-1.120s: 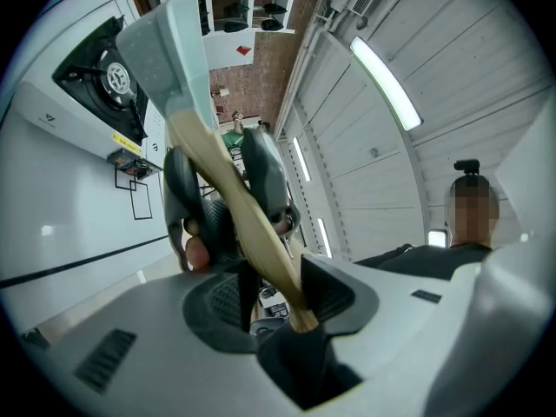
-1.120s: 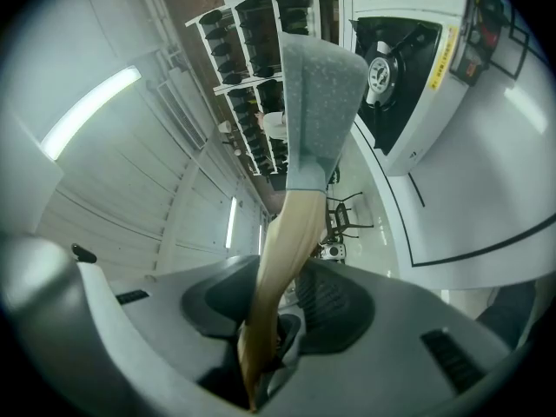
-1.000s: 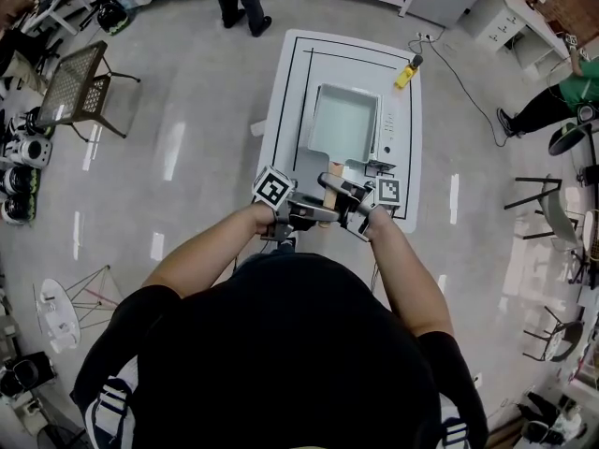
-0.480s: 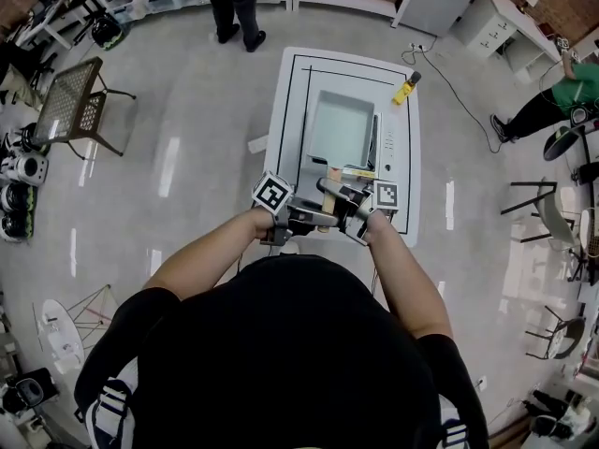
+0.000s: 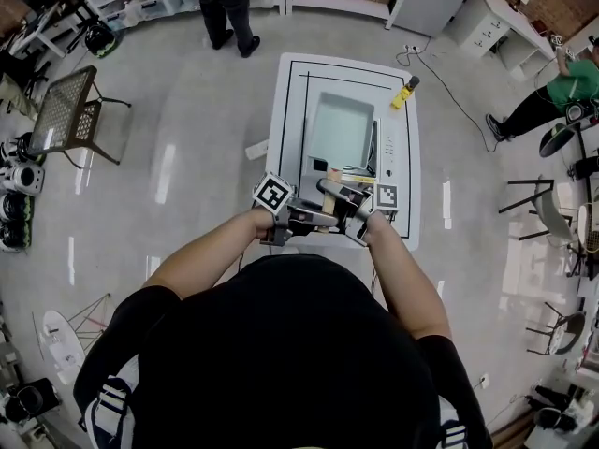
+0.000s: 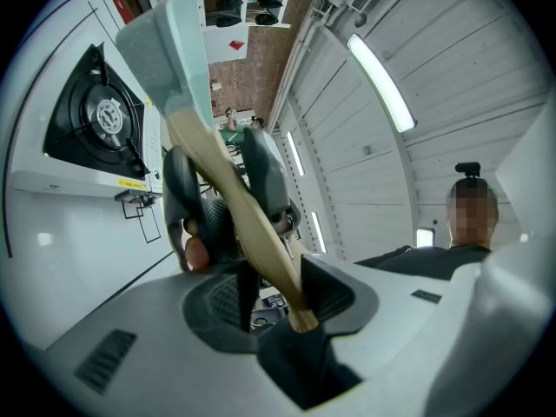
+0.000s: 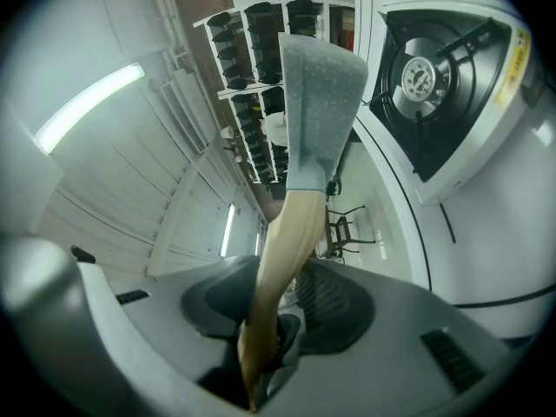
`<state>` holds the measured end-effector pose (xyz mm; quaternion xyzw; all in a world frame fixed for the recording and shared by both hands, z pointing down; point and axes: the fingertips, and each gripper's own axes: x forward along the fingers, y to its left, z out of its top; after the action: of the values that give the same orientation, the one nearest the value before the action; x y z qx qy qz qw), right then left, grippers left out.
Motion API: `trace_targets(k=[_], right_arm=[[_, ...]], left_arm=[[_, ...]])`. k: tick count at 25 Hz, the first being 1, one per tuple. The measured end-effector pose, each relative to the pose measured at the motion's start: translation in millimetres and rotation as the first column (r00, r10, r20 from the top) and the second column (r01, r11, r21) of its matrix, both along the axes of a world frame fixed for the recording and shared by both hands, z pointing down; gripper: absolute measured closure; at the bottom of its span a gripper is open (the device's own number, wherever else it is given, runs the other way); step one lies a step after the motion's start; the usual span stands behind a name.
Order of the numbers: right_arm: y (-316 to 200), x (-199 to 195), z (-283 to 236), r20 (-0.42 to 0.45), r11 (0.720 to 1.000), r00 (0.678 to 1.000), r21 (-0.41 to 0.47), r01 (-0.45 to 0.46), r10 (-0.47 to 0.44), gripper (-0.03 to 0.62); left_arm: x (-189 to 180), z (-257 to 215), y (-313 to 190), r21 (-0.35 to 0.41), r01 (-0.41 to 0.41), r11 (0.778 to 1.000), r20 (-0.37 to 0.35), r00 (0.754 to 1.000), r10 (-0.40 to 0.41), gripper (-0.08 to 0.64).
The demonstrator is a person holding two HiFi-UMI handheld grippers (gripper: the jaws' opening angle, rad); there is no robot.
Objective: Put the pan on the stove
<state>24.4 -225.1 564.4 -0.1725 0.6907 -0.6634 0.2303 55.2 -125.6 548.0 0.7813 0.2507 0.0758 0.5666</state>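
Observation:
A pale grey-green square pan [image 5: 342, 129] with a wooden handle [image 5: 329, 197] hangs over the white tabletop stove [image 5: 389, 148], clear of its black burner [image 6: 104, 115]. Both grippers hold the handle side by side. My left gripper [image 5: 312, 216] is shut on the handle's near end [image 6: 261, 250]. My right gripper [image 5: 339, 196] is shut on the handle [image 7: 282, 259] a little further along. In the right gripper view the pan [image 7: 321, 102] stands edge-on beside the burner [image 7: 426, 76]. The left gripper view shows the pan [image 6: 165, 42] above the stove.
The stove sits on a white table [image 5: 290, 110] marked with black lines. A yellow object [image 5: 404, 92] with a cable lies at its far right corner. One person stands beyond the table [image 5: 225, 7]; another sits at right [image 5: 562, 87]. A mesh chair [image 5: 65, 110] is at left.
Both grippers have carried the pan further away from me over the table. A corner of the burner now shows under the pan's near edge. The grips are unchanged.

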Motion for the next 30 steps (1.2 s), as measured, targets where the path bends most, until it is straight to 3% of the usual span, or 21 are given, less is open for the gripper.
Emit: trace_targets(k=[5, 8, 13, 17, 25, 30], right_arm=[[-1.5, -4.2, 1.6, -0.012, 1.0, 1.0, 0.004, -0.001, 0.001, 0.456], [-2.0, -4.5, 1.1, -0.016, 1.0, 1.0, 0.0, -0.004, 0.004, 0.456], [-2.0, -4.8, 1.4, -0.024, 1.0, 1.0, 0.005, -0.013, 0.013, 0.456], [-3.5, -3.9, 3.0, -0.036, 1.0, 0.999, 0.004, -0.021, 0.021, 0.456], [-1.6, -3.5, -0.8, -0.022, 0.999, 0.999, -0.003, -0.034, 0.034, 0.456], [-1.8, -3.1, 1.2, -0.011, 0.999, 0.999, -0.001, -0.039, 0.039, 0.456]], left_arm=[[-5.7, -4.9, 1.6, -0.035, -0.016, 0.999, -0.009, 1.0, 0.016, 0.405], [-6.1, -1.9, -1.6, 0.009, -0.017, 1.0, -0.008, 1.0, 0.017, 0.405], [-7.7, -1.8, -0.7, 0.01, -0.032, 0.999, -0.013, 0.999, 0.032, 0.405], [-8.4, -3.5, 0.9, -0.036, -0.04, 0.999, -0.003, 0.999, 0.04, 0.405], [-8.5, -5.9, 2.9, -0.054, -0.048, 0.997, -0.002, 0.999, 0.048, 0.405], [-7.8, -2.9, 0.1, -0.014, -0.041, 0.999, -0.003, 0.999, 0.041, 0.405]])
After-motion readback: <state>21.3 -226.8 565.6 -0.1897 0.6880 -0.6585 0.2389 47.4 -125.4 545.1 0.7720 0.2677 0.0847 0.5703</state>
